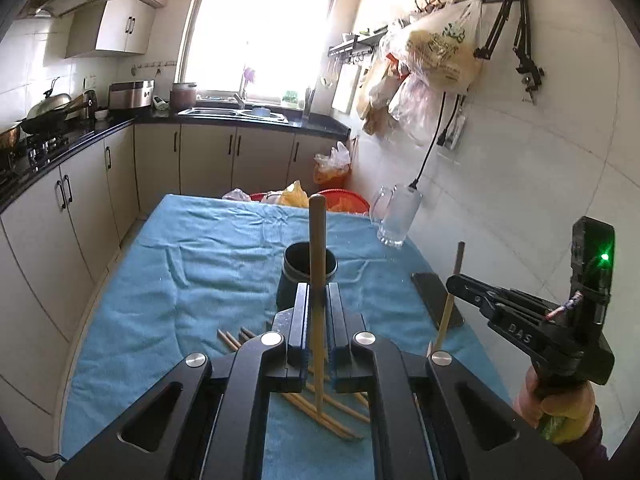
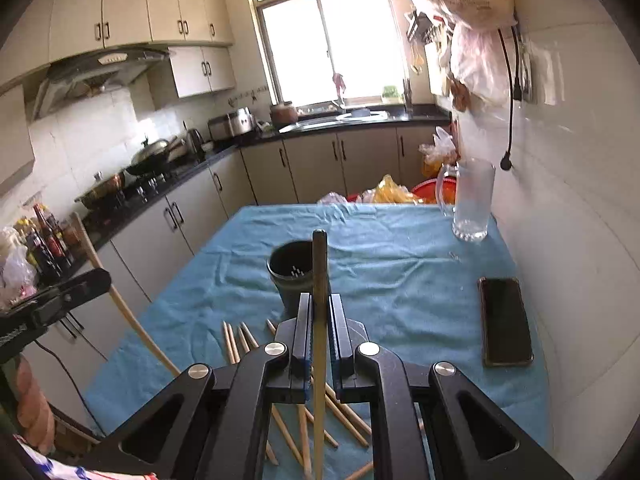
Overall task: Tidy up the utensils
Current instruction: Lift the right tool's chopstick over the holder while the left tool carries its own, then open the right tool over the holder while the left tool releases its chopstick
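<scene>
My left gripper (image 1: 318,292) is shut on a light wooden chopstick (image 1: 317,248) that stands upright between its jaws. My right gripper (image 2: 320,304) is shut on a second chopstick (image 2: 319,272) with a darker top, also upright. Both hang above the blue cloth, just short of the dark round holder cup (image 1: 310,266) (image 2: 294,270). Several loose chopsticks (image 1: 234,338) (image 2: 236,340) lie on the cloth under the grippers. In the left wrist view the right gripper (image 1: 454,280) shows at the right with its chopstick (image 1: 450,300); in the right wrist view the left gripper (image 2: 96,278) and its chopstick (image 2: 120,304) show at the left.
The table wears a wrinkled blue cloth (image 1: 200,248) (image 2: 400,248). A glass mug (image 1: 394,216) (image 2: 470,204) stands at the far right by the tiled wall, and a black phone (image 1: 434,298) (image 2: 505,322) lies near the right edge. Red bins and plastic bags (image 2: 400,194) sit beyond the table's far end.
</scene>
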### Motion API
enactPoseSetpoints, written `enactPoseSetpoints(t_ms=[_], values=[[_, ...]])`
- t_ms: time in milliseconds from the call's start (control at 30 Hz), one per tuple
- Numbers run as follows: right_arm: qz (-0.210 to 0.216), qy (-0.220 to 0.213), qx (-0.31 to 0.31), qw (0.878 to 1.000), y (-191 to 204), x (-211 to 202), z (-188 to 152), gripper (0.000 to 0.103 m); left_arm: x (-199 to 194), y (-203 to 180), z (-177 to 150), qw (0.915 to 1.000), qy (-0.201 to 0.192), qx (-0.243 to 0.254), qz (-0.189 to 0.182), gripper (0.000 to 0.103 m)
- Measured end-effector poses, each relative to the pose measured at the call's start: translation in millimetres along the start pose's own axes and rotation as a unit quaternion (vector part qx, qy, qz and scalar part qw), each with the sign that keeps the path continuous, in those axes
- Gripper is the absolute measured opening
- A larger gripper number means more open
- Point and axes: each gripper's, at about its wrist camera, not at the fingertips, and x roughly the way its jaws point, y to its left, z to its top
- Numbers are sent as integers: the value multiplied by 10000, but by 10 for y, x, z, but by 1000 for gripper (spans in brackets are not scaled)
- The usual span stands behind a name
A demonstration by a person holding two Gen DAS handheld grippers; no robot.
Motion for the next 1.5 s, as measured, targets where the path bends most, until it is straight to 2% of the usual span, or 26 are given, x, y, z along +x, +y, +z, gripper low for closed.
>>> enactPoseSetpoints(t_ms=[200, 467, 633, 700, 833, 1033, 1200, 1300, 1333, 1367, 1400, 1433, 1467, 1500], values=[[140, -328, 29, 9994, 52, -30, 338, 8, 90, 87, 325, 9998, -56, -157, -67, 7], [366, -909, 311, 9947, 106, 151, 1051, 8, 398, 59, 992, 9992, -345, -186, 42, 7], [64, -1326, 386, 9904, 125, 430, 1398, 8, 751, 28, 1337, 9989, -423, -187, 77, 7], [-13, -1357, 518, 9894, 74, 603, 1447, 8, 923, 22, 1421, 9991, -383, -175, 98, 7], [-129, -1253, 798, 9888, -96, 1015, 1450, 8, 1298, 20, 1475, 9994, -220, -30, 256, 7], [-182, -589, 706, 9956, -176, 1583, 1225, 8, 1847, 132, 1253, 9985, 416, -113, 329, 7], [-170, -66, 653, 9977, -207, 1912, 985, 8, 2120, 246, 1055, 9951, 866, -235, 404, 7], [-136, 107, 649, 9977, -243, 2012, 906, 9, 2121, 305, 1005, 9944, 913, -343, 415, 7], [-159, 118, 641, 9977, -252, 2021, 907, 11, 2109, 319, 1008, 9944, 904, -359, 406, 8], [-183, 125, 655, 9976, -270, 2011, 909, 20, 2094, 325, 1018, 9946, 893, -365, 388, 9], [-178, 119, 684, 9974, -284, 2002, 913, 26, 2065, 329, 1025, 9948, 870, -375, 376, 13], [-174, 85, 734, 9971, -303, 1970, 920, 40, 2002, 332, 1036, 9952, 815, -390, 382, 21], [-187, 27, 770, 9969, -315, 1913, 928, 46, 1947, 333, 1048, 9955, 766, -406, 387, 25], [-203, -9, 775, 9968, -308, 1865, 946, 47, 1865, 340, 1056, 9959, 689, -441, 377, 33]])
